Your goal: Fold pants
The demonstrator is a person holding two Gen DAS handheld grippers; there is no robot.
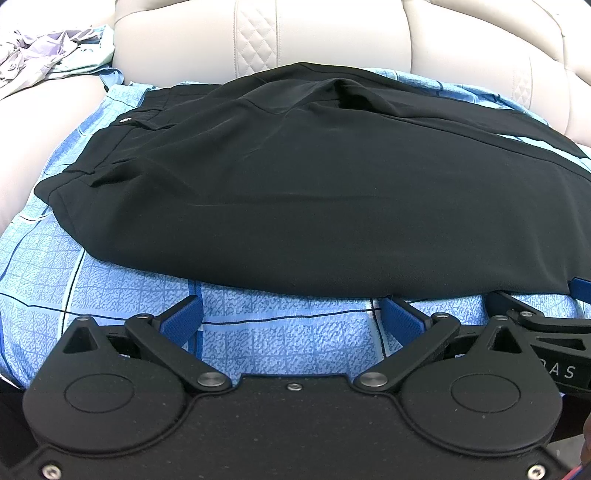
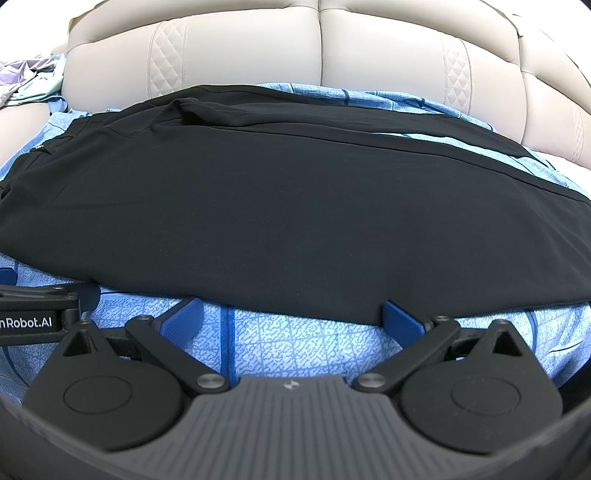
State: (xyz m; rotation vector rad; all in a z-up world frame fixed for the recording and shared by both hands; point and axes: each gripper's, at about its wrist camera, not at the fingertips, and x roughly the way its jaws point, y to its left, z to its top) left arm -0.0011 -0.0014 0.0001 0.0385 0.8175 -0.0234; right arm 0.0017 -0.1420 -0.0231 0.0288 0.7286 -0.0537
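Observation:
Black pants (image 1: 295, 192) lie flat on a blue patterned sheet (image 1: 110, 288), one leg folded over the other, with the waistband and its button at the left. They also fill the right wrist view (image 2: 295, 214). My left gripper (image 1: 291, 317) is open and empty, just short of the pants' near edge. My right gripper (image 2: 291, 319) is open and empty at the same near edge, further right. The right gripper shows at the right edge of the left wrist view (image 1: 535, 325). The left gripper shows at the left edge of the right wrist view (image 2: 48, 306).
The sheet (image 2: 295, 343) covers a beige padded sofa with a quilted backrest (image 1: 332, 33) behind the pants. A crumpled pale lilac and mint pile of clothes (image 1: 48, 55) lies at the far left.

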